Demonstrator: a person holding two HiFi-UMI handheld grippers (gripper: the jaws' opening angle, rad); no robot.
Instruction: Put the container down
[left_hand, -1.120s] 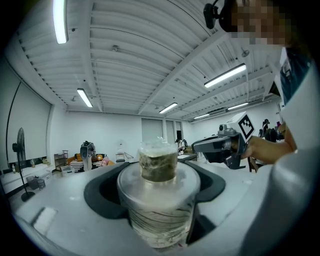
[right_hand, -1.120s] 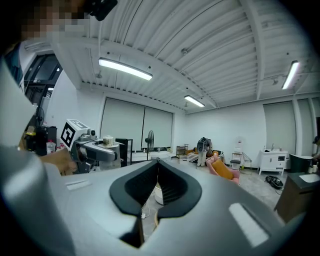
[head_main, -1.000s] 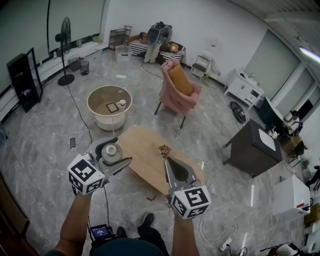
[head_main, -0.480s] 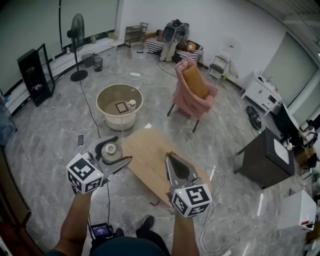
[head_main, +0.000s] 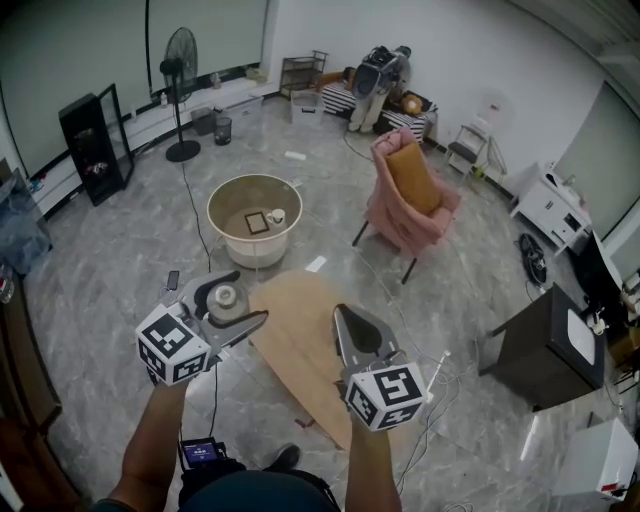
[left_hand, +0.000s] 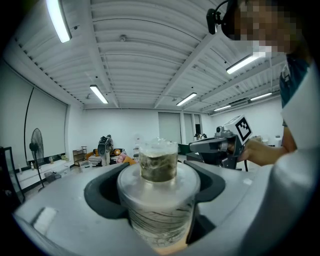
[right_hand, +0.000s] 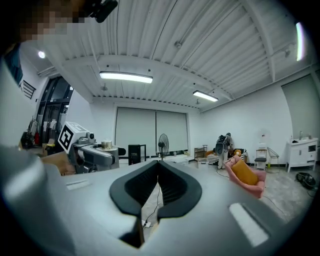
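- Wooden table (head_main: 295, 335): bare top between left gripper (head_main: 232, 302) and right gripper (head_main: 346, 313), open from above.
- Left gripper's jaws: filled by the container (head_main: 226, 297).
- Round tub table (head_main: 256, 252): just beyond the wooden table's far end.
- Pink armchair (head_main: 412, 195): farther off, to the right.
- Floor (head_main: 100, 290): open at left.

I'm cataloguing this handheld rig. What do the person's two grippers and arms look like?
The left gripper and the right gripper are both grey, with long pointed tongs lined with black padding. At the hand end, the left cube and the right cube are white, printed with black square markers. The forearms are bare; no sleeve shows in the head view.
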